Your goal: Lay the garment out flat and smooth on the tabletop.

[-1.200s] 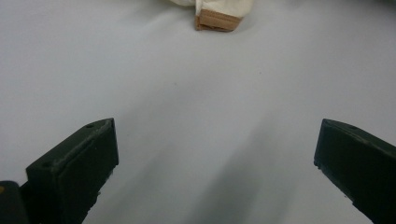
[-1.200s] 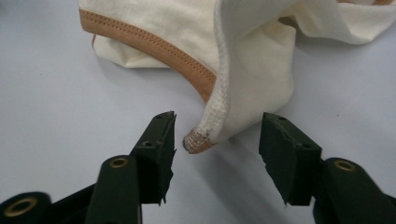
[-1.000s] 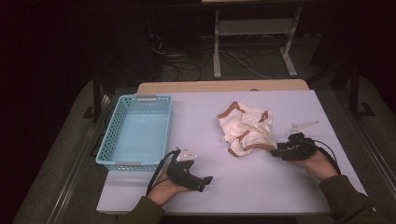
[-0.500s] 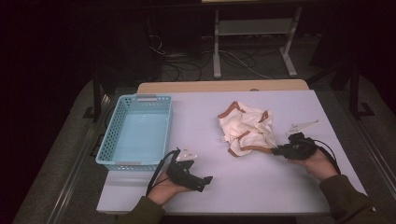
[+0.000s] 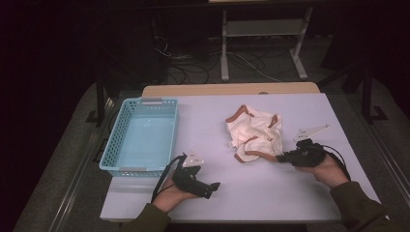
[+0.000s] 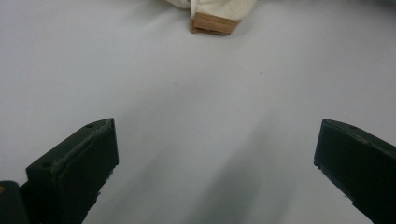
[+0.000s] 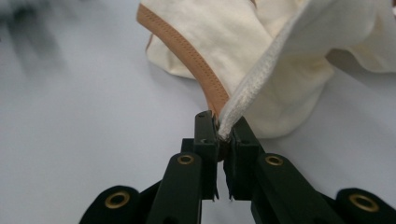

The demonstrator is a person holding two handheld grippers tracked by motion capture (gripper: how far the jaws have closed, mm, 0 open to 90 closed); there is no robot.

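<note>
Dark floor and cables ring the pale desk (image 5: 270, 193), which drops off close behind both hands. On its right half lies a crumpled cloth (image 5: 252, 131), and the right gripper (image 5: 282, 157) has just closed its fingers (image 7: 205, 135) on the cloth's brown-trimmed edge. That bite looks thin: only the hem sits between the tips, so a quick pull could slip it free, or drag the heap toward the near edge. The left gripper (image 5: 212, 186) rests with its fingers (image 6: 79, 158) wide and empty, bare desk ahead of it. A basket (image 5: 109, 147) stands at the left edge, well apart, with open surface between.
</note>
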